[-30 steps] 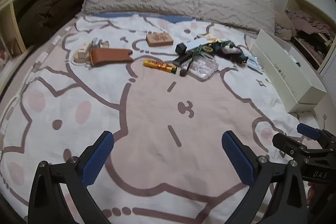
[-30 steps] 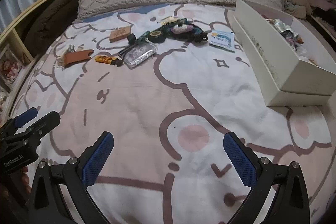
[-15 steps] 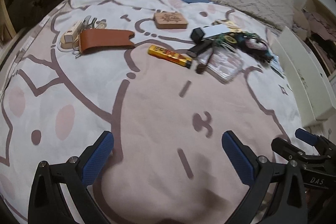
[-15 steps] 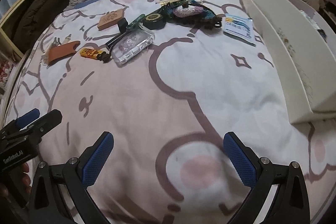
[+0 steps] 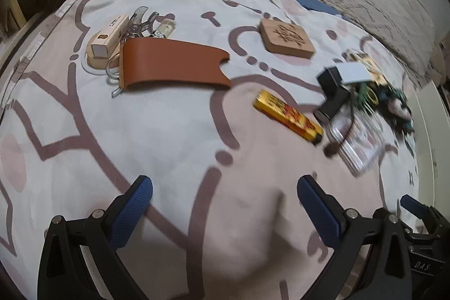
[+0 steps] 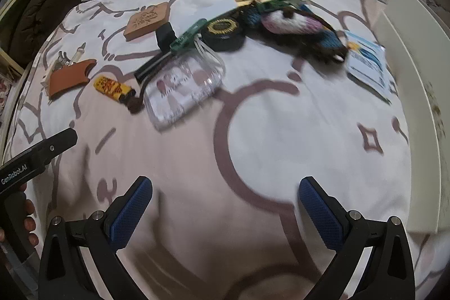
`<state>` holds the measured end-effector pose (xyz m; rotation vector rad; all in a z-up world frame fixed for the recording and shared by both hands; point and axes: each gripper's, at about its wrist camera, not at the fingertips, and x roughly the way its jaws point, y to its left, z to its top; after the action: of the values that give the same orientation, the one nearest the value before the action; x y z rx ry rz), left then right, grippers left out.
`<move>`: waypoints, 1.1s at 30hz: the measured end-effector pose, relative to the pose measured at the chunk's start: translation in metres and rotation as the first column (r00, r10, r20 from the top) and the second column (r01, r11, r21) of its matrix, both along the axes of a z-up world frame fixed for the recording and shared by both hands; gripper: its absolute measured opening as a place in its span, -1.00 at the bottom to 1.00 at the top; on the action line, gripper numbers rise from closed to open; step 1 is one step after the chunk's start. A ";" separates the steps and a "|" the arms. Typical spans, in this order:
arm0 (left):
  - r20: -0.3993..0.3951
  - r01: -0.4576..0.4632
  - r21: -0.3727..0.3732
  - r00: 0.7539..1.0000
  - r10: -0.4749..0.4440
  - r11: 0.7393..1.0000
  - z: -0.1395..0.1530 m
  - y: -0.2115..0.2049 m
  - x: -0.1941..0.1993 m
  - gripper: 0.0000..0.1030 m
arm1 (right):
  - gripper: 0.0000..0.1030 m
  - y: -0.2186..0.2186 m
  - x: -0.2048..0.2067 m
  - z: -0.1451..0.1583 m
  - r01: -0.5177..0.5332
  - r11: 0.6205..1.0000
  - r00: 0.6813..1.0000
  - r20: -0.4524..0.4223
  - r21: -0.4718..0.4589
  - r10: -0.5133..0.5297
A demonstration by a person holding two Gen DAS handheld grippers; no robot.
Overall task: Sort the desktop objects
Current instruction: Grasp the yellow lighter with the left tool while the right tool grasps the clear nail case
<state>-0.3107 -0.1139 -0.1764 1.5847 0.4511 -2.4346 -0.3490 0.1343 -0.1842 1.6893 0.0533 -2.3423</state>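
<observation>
Both grippers are held wide open and empty; the yellow lighter (image 5: 288, 114) lies far-right of the left gripper (image 5: 225, 204), angled near-right, and far-left of the right gripper (image 6: 225, 204).

The left gripper (image 6: 36, 156), seen at the edge of the right wrist view, bears "GenRobot.AI" in white. In the left wrist view, the right gripper (image 5: 422, 232) carries "DAS" on its black body.

A soft matt cloth bedspread (image 5: 174, 137) is seen under a smooth brown leather sleeve (image 5: 171, 65), an engraved wooden block (image 5: 287, 38) at one o'clock, a glossy clear plastic case (image 6: 182, 89) and textured blue gripper pads (image 6: 130, 212).
</observation>
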 end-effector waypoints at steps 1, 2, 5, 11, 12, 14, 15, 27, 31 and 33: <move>0.002 -0.003 0.003 1.000 0.003 1.000 -0.001 -0.002 -0.003 1.00 | 1.00 -0.002 -0.004 0.000 -0.004 1.000 1.000 0.000 0.000 0.004; 0.002 -0.002 0.004 1.000 0.002 1.000 -0.002 -0.003 -0.006 1.00 | 1.00 -0.004 -0.009 0.000 -0.007 1.000 1.000 -0.001 0.000 0.007; -0.010 0.027 0.005 1.000 -0.027 1.000 -0.003 -0.001 -0.018 1.00 | 1.00 -0.011 -0.023 -0.002 -0.016 1.000 1.000 -0.004 -0.002 0.016; -0.047 0.150 -0.040 0.987 -0.152 0.988 -0.004 0.014 -0.035 1.00 | 1.00 -0.029 -0.044 -0.008 -0.086 0.994 0.996 -0.024 0.062 0.088; -0.051 0.168 -0.050 0.984 -0.170 0.985 -0.005 0.016 -0.037 1.00 | 1.00 -0.032 -0.046 -0.009 -0.101 0.992 0.994 -0.026 0.069 0.103; -0.057 0.196 -0.065 0.978 -0.200 0.978 -0.007 0.019 -0.041 1.00 | 1.00 -0.036 -0.049 -0.011 -0.131 0.989 0.991 -0.026 0.074 0.133; -0.059 0.209 -0.070 0.975 -0.213 0.975 -0.009 0.020 -0.043 1.00 | 1.00 -0.038 -0.051 -0.013 -0.143 0.987 0.989 -0.027 0.077 0.145; -0.067 0.278 -0.161 0.954 -0.291 0.947 -0.026 0.030 -0.046 1.00 | 1.00 -0.047 -0.048 -0.024 -0.234 0.967 0.958 -0.144 0.103 0.248; -0.081 0.274 -0.166 0.954 -0.290 0.947 -0.029 0.030 -0.044 1.00 | 1.00 -0.047 -0.044 -0.024 -0.291 0.948 0.936 -0.168 0.129 0.310; -0.090 0.272 -0.158 0.953 -0.288 0.949 -0.030 0.029 -0.044 1.00 | 1.00 -0.048 -0.045 -0.024 -0.304 0.943 0.929 -0.179 0.132 0.324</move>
<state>-0.3544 -0.0852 -0.2068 1.5485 0.0638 -2.7037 -0.3936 0.0866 -0.2083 1.3615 0.4551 -2.2815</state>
